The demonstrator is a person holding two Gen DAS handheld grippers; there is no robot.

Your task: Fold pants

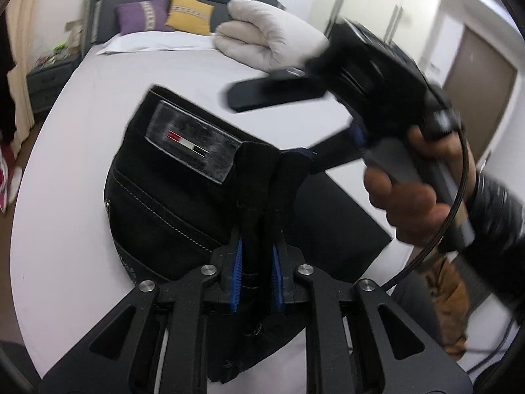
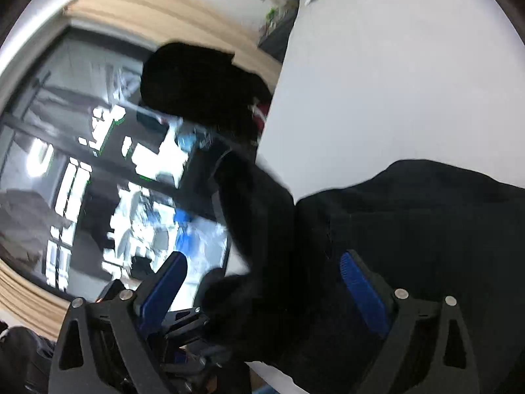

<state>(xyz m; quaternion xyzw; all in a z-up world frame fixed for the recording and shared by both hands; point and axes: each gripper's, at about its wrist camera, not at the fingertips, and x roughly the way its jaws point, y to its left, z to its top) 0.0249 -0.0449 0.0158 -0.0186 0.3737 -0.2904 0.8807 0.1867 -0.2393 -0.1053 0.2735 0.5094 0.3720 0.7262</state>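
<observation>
Black pants (image 1: 170, 193) with a grey waistband label lie on the white bed (image 1: 65, 229). My left gripper (image 1: 257, 262) is shut on a bunched fold of the pants, blue pads pressing the cloth from both sides. The right gripper (image 1: 315, 124), held in a hand, hovers above the pants in the left wrist view, blurred, its fingers spread. In the right wrist view my right gripper (image 2: 262, 282) is open, blue pads (image 2: 361, 289) wide apart, with black pants cloth (image 2: 410, 229) between and below them.
A folded cream duvet (image 1: 272, 39), purple and yellow cushions (image 1: 190, 13) and a dark headboard are at the bed's far end. A nightstand (image 1: 49, 78) stands left. A large window (image 2: 98, 180) shows in the right wrist view beyond the bed edge.
</observation>
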